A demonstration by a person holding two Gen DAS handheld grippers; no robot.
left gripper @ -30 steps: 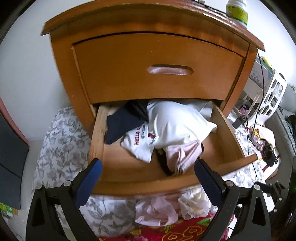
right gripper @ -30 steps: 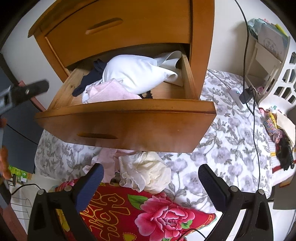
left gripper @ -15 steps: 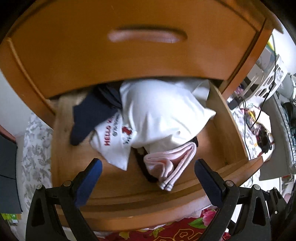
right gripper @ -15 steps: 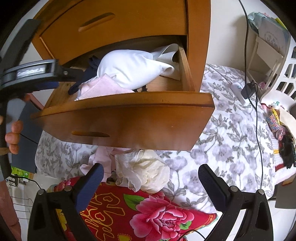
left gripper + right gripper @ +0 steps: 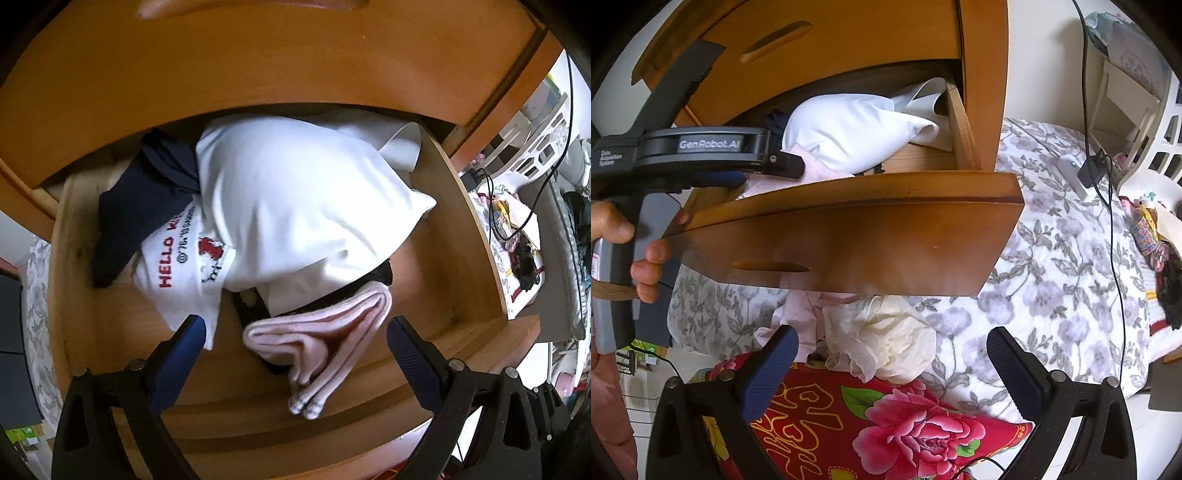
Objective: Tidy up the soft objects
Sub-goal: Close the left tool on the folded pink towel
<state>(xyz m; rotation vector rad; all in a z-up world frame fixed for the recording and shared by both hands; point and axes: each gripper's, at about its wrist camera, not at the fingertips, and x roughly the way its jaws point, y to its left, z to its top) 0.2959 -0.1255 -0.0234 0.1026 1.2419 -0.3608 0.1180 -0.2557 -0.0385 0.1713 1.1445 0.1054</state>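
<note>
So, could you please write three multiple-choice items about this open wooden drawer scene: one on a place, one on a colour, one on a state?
1. Where does the folded pink ribbed cloth lie?
A. at the front of the open wooden drawer
B. on the flowered bedspread
C. on top of the nightstand

2. What colour are the words HELLO on the white printed shirt?
A. blue
B. red
C. green

3. How is the left gripper?
A. shut on the pink cloth
B. shut on nothing
C. open, above the pink cloth

Key: 1 A, the cloth lies against the drawer's front board; 2 B, the letters are red; 3 C, both fingers stand wide apart either side of the cloth, not clamping it.
</note>
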